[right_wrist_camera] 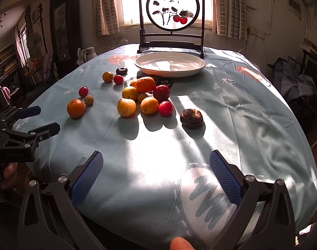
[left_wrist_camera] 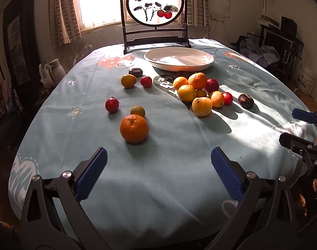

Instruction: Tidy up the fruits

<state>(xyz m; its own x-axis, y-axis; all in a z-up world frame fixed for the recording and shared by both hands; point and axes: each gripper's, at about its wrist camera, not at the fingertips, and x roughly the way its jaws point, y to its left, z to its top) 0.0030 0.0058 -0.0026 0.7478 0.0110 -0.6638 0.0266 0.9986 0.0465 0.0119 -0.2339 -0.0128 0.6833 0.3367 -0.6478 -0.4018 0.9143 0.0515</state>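
Several fruits lie loose on the blue tablecloth: a big orange point(left_wrist_camera: 134, 128) point(right_wrist_camera: 75, 108) nearest the left side, a cluster of yellow, orange and red fruits point(left_wrist_camera: 197, 92) point(right_wrist_camera: 145, 96) mid-table, and a dark brown fruit point(left_wrist_camera: 246, 101) point(right_wrist_camera: 191, 118) to the right. A white plate point(left_wrist_camera: 179, 59) point(right_wrist_camera: 170, 64) stands empty beyond them. My left gripper point(left_wrist_camera: 158, 173) is open and empty above the near table edge, short of the big orange. My right gripper point(right_wrist_camera: 156, 175) is open and empty near the table's front edge, short of the dark fruit.
A framed round painted screen point(left_wrist_camera: 155, 10) point(right_wrist_camera: 172, 14) stands behind the plate. A small red fruit point(left_wrist_camera: 111, 104), a greenish one point(left_wrist_camera: 137, 111) and another dark fruit point(left_wrist_camera: 135, 72) lie at the left. Furniture and clutter surround the table.
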